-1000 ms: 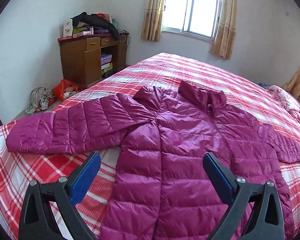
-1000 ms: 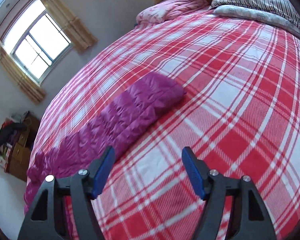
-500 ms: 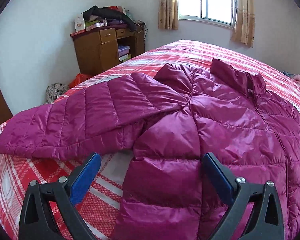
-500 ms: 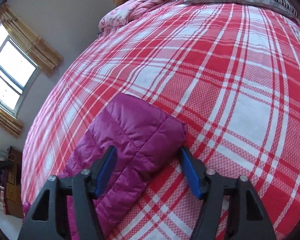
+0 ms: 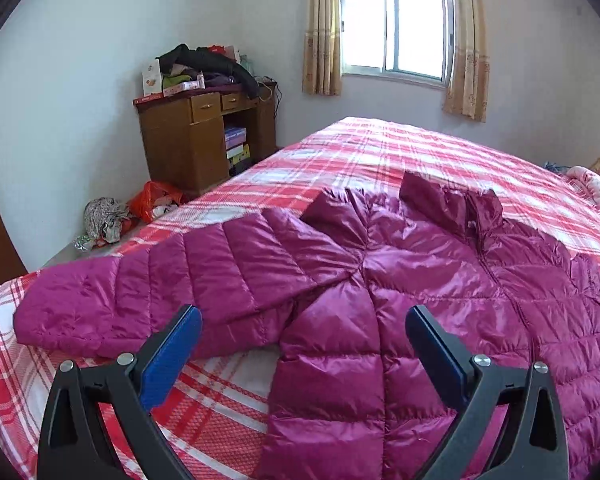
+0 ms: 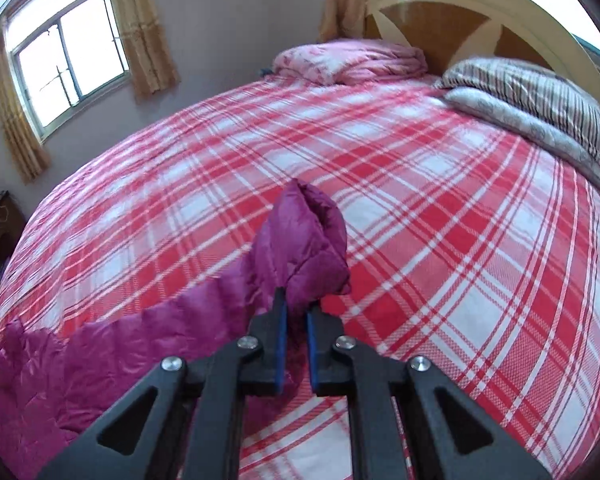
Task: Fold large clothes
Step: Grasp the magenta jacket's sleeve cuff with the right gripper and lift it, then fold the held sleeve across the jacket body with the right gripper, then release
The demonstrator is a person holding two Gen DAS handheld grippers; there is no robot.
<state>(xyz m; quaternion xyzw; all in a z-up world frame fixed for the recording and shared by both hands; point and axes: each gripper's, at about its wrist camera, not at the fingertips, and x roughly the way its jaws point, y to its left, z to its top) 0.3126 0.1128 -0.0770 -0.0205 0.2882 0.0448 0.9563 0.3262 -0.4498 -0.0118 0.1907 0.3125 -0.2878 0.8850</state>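
A magenta quilted down jacket (image 5: 400, 288) lies spread face up on a red and white plaid bed (image 5: 380, 148). Its one sleeve (image 5: 160, 292) stretches out to the left. My left gripper (image 5: 304, 320) is open and empty, just above the jacket near the armpit of that sleeve. In the right wrist view, my right gripper (image 6: 296, 312) is shut on the cuff of the other sleeve (image 6: 304, 248) and holds it lifted off the bed (image 6: 460, 240). The rest of that sleeve (image 6: 100, 360) trails down to the lower left.
A wooden desk (image 5: 204, 140) piled with clothes stands by the wall left of the bed, with bags (image 5: 140, 208) on the floor. A window (image 5: 396, 28) is at the back. Pillows (image 6: 540, 108), a pink folded blanket (image 6: 352, 60) and a headboard (image 6: 480, 12) are at the bed's head.
My right gripper has closed on the sleeve cuff and lifted it off the bed. My left gripper has pulled back slightly and stayed open.
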